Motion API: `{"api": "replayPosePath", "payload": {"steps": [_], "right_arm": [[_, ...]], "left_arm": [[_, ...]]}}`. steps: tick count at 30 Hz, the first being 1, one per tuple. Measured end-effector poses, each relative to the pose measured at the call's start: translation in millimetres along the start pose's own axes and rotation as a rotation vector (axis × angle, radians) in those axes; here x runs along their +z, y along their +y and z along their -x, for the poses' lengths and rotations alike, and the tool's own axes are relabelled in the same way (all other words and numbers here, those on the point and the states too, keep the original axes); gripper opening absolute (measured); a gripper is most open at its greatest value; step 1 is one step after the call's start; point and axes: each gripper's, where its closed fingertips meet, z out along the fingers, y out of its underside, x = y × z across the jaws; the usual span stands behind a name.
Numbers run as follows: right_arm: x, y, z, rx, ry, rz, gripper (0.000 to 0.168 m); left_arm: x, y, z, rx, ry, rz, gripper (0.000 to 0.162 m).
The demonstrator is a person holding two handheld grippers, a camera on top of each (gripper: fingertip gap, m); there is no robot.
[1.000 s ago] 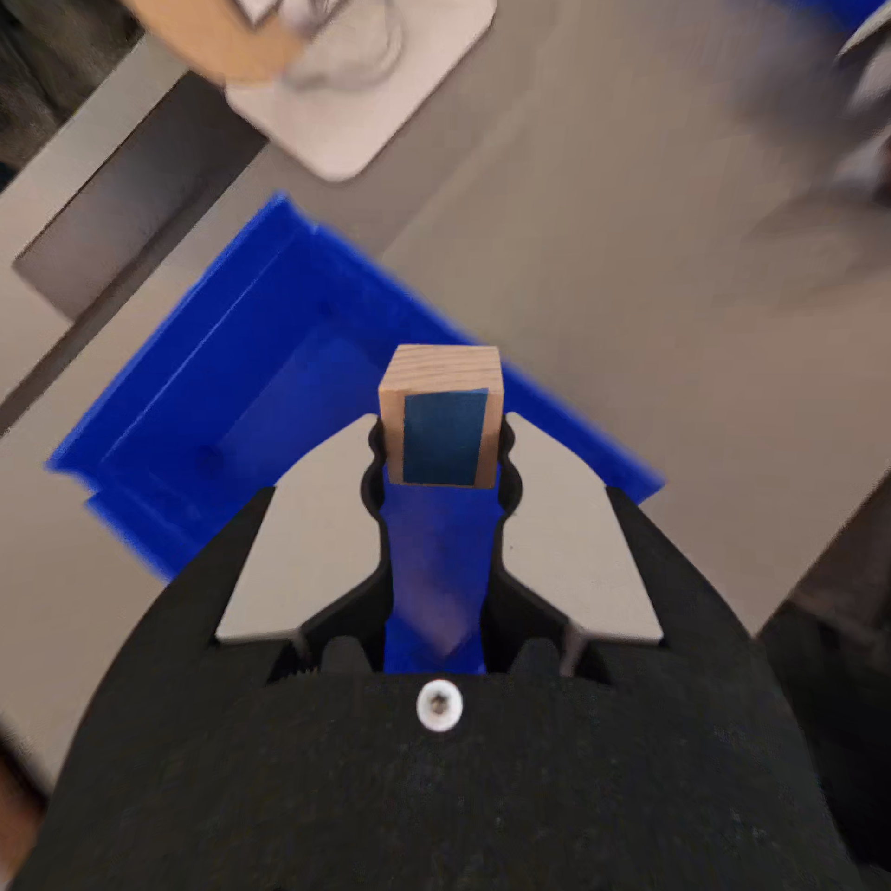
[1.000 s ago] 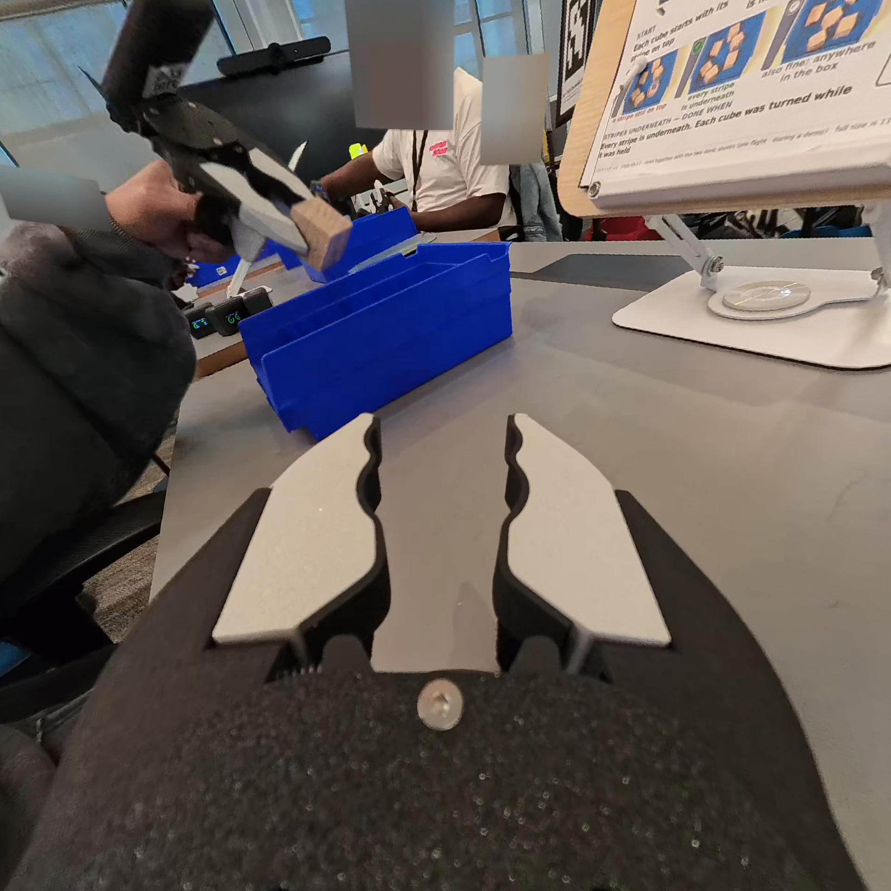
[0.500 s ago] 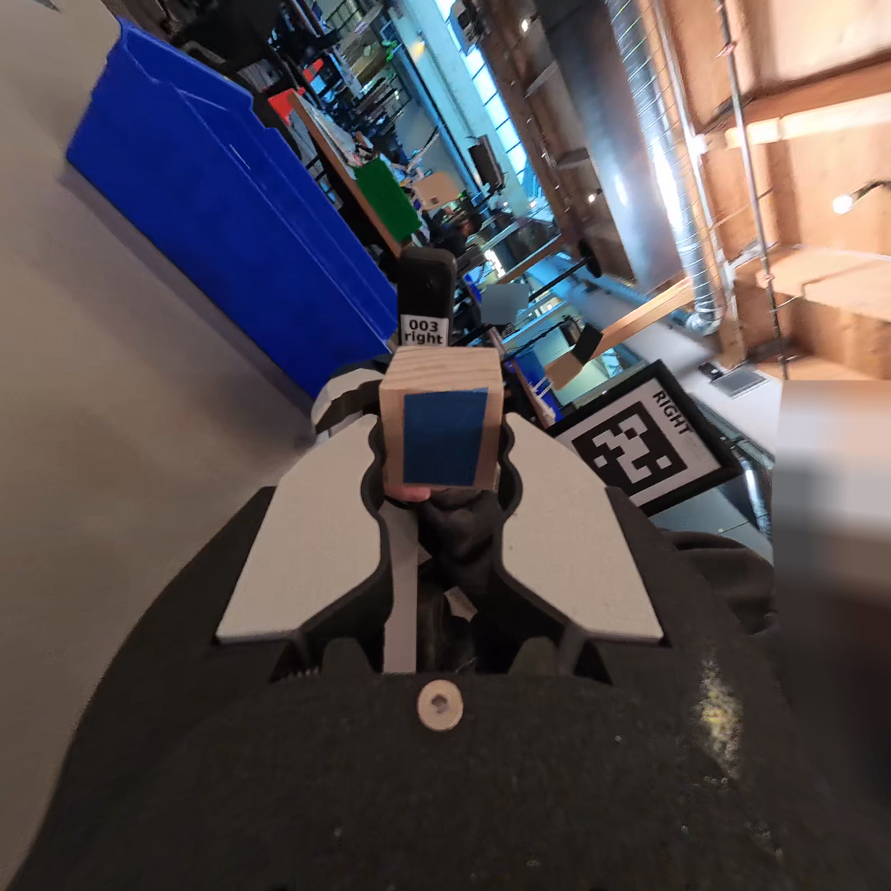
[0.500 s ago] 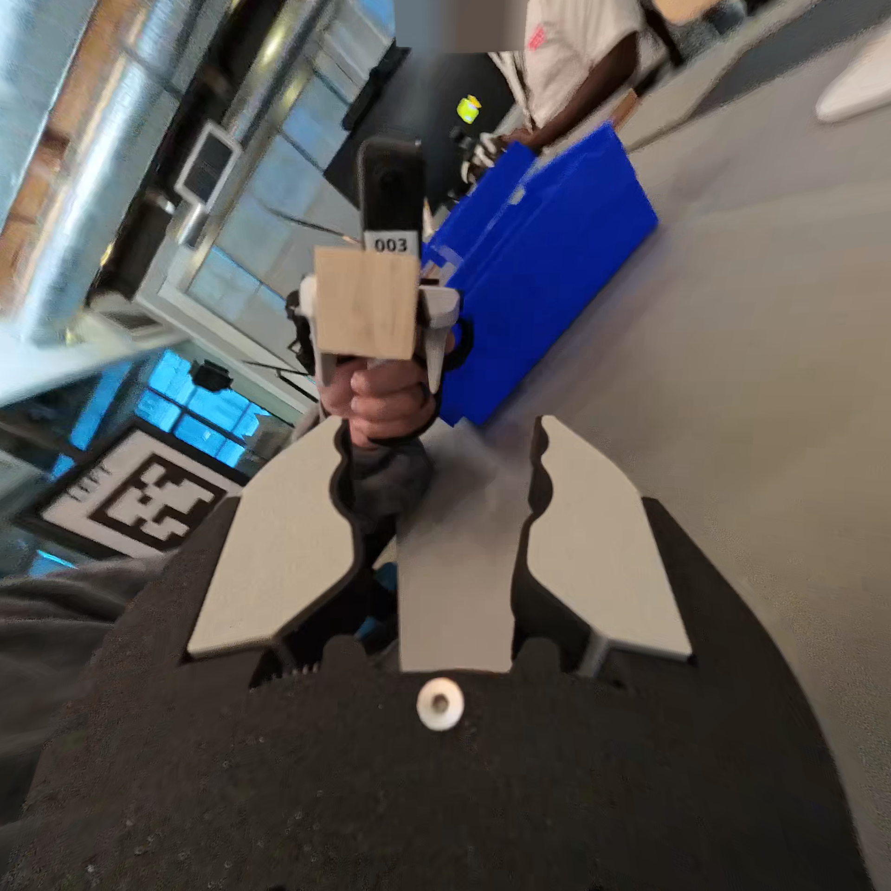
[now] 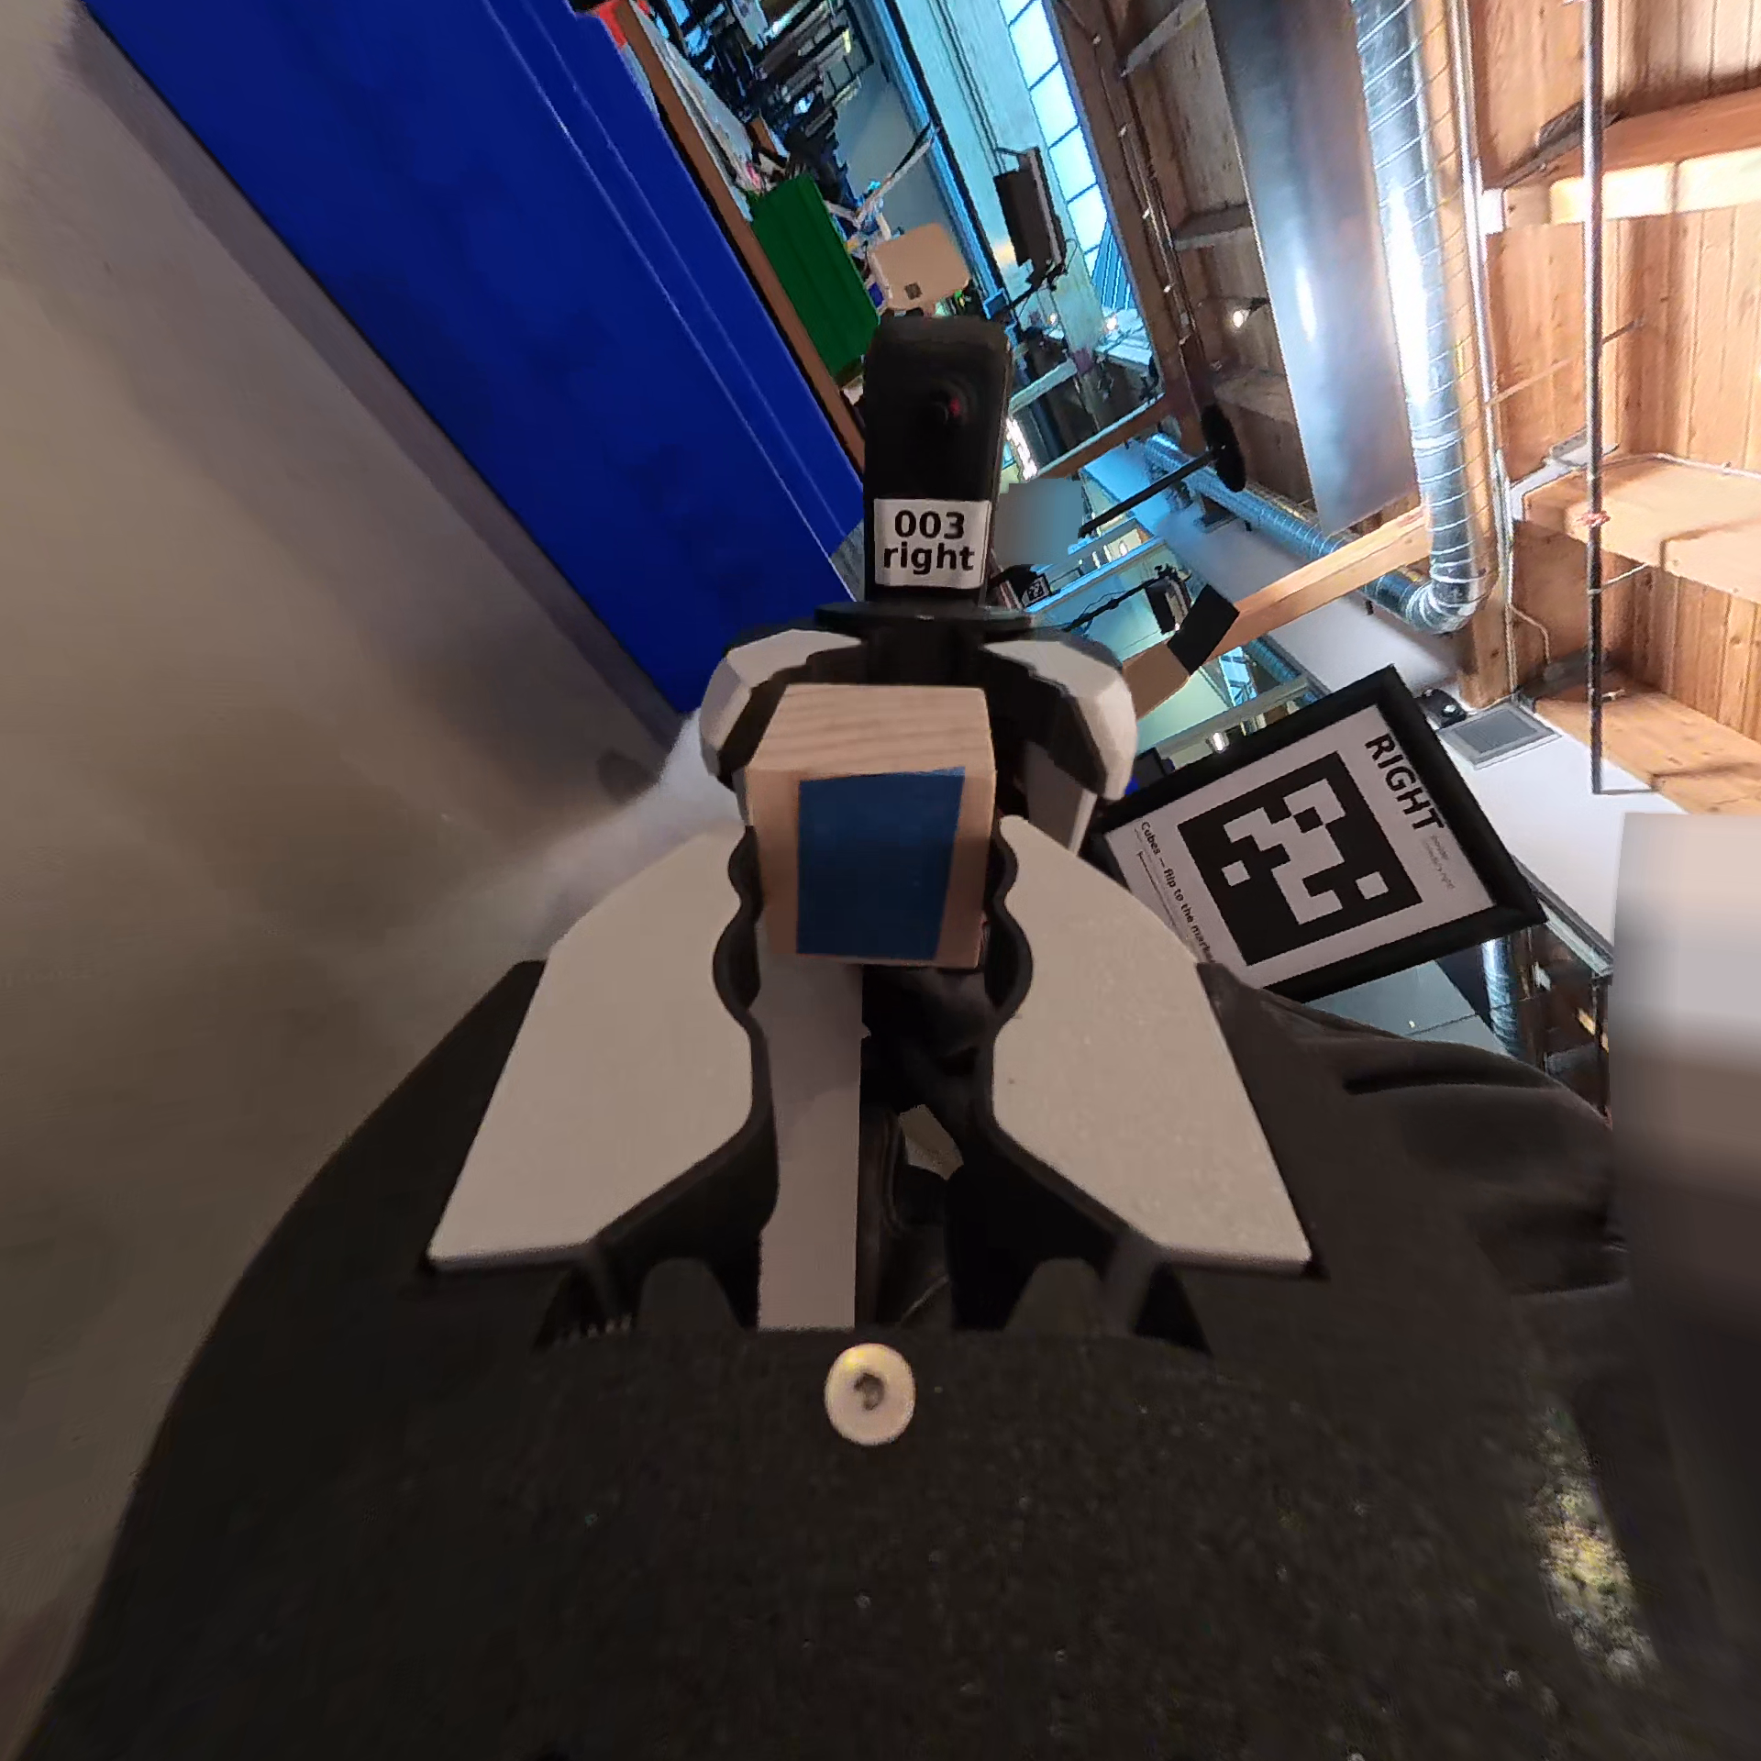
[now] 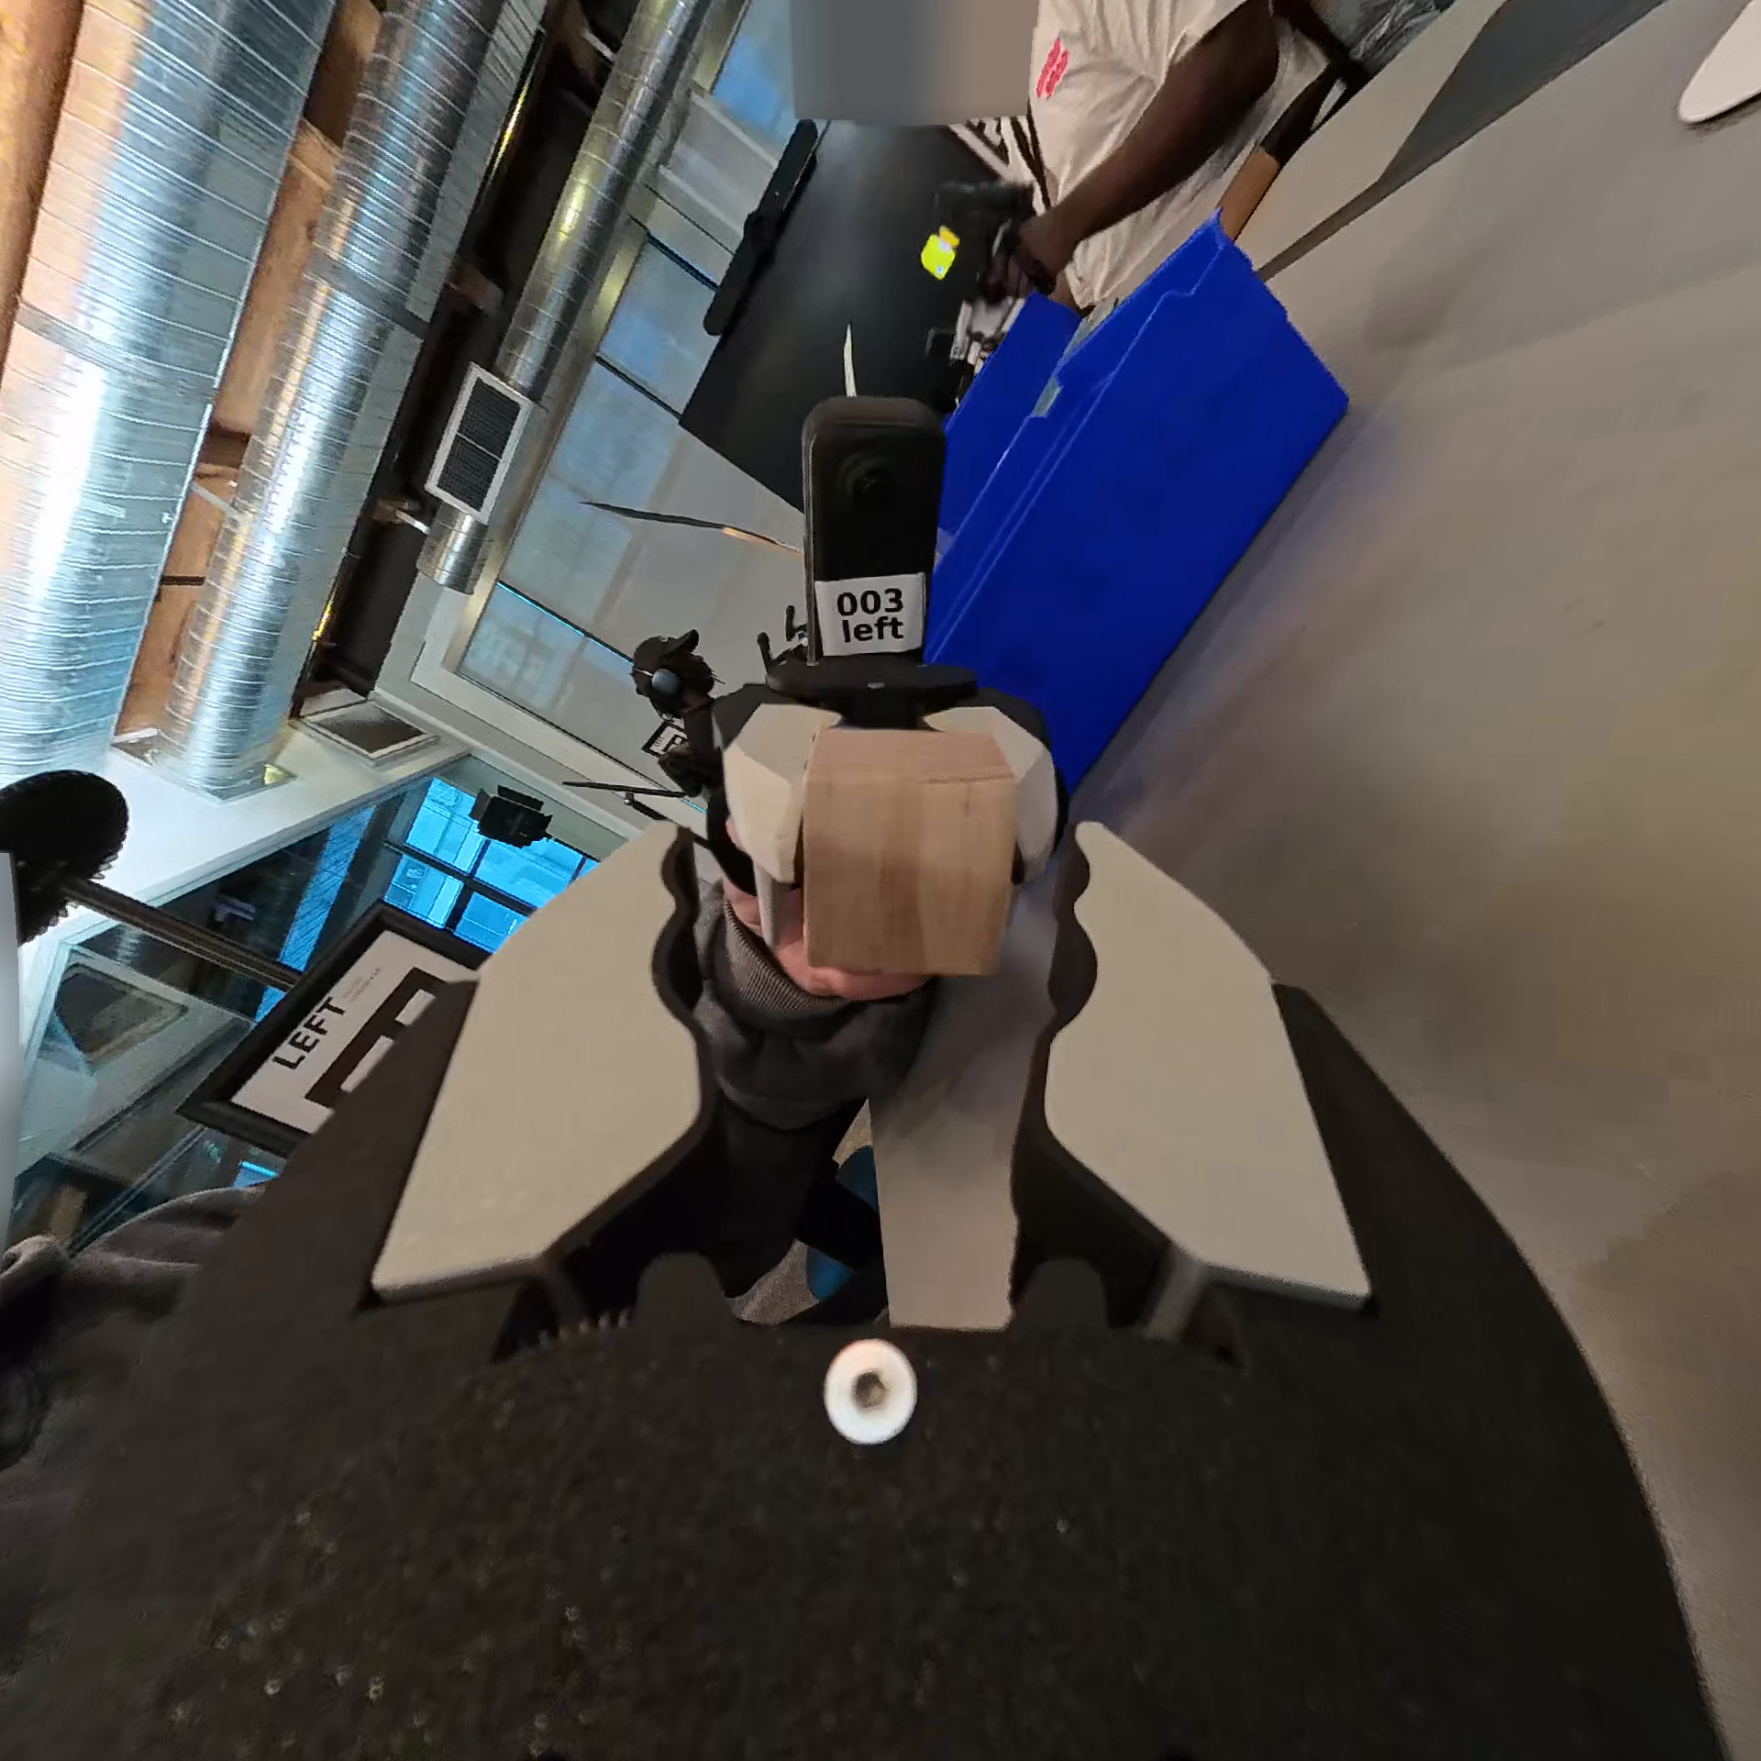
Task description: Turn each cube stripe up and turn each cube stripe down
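A wooden cube [image 5: 881, 762] with a blue stripe [image 5: 872, 862] on the face toward the left wrist camera is held in the air. My left gripper [image 5: 867, 858] is shut on its near part. My right gripper [image 6: 877, 848] is open and faces the left one head-on; its jaws stand wider than the cube [image 6: 905, 858], one at each side of the bare wooden far end, not touching. In the left wrist view the right gripper's white fingers [image 5: 729, 705] flank the cube's far end. Both views are rolled sideways.
A blue bin [image 5: 476, 286] stands on the grey table [image 5: 191, 667] behind the grippers; it also shows in the right wrist view [image 6: 1143, 572]. A framed marker sign [image 5: 1315, 839] stands nearby. A person in a white shirt [image 6: 1143, 124] sits at a far table.
The left gripper lifted the cube away from over the bin and turned to face the right gripper. The right gripper closed in with its jaws opened wider, now flanking the cube.
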Motion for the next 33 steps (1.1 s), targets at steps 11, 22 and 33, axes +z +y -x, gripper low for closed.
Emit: {"api": "replayPosePath", "payload": {"steps": [11,22,33], "right_arm": [[-9.5,-2.4,0.2,0.019,0.011,-0.003,0.043],[-35.1,-27.5,32.9,-0.114,0.078,-0.033,0.043],[-211.7,-122.2,17.4,-0.497,0.899,-0.271,0.043]], "left_arm": [[-16.3,-14.1,-17.5,0.123,-0.097,-0.073,0.067],[-95.6,42.1,27.2,0.56,-0.868,-0.23,0.074],[-76.1,53.6,32.2,0.591,-0.835,-0.12,0.069]]}}
